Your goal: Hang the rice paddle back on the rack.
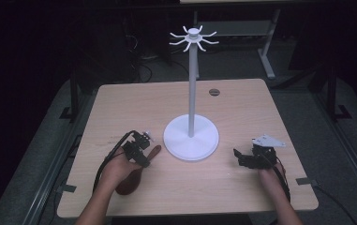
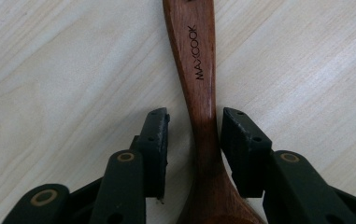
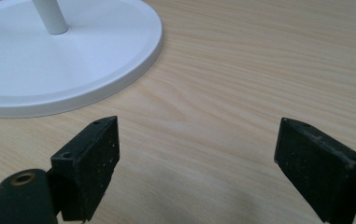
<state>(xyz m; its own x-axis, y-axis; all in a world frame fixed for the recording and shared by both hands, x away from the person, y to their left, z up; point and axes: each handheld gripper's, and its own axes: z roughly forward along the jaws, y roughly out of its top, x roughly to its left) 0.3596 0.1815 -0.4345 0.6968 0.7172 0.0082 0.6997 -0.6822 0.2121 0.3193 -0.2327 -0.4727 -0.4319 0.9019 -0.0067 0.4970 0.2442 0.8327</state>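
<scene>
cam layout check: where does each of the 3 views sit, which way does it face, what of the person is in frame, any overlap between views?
High view: above the person's side, facing forward and down on the table; both forearms, left gripper and right gripper show.
Left gripper view: on the left gripper, facing down at the wooden spoon between its jaws.
Right gripper view: on the right gripper, low over the table, facing the white stand; its jaws show.
Shared: the stand's base in the high and right gripper views; the spoon in the high and left gripper views.
</scene>
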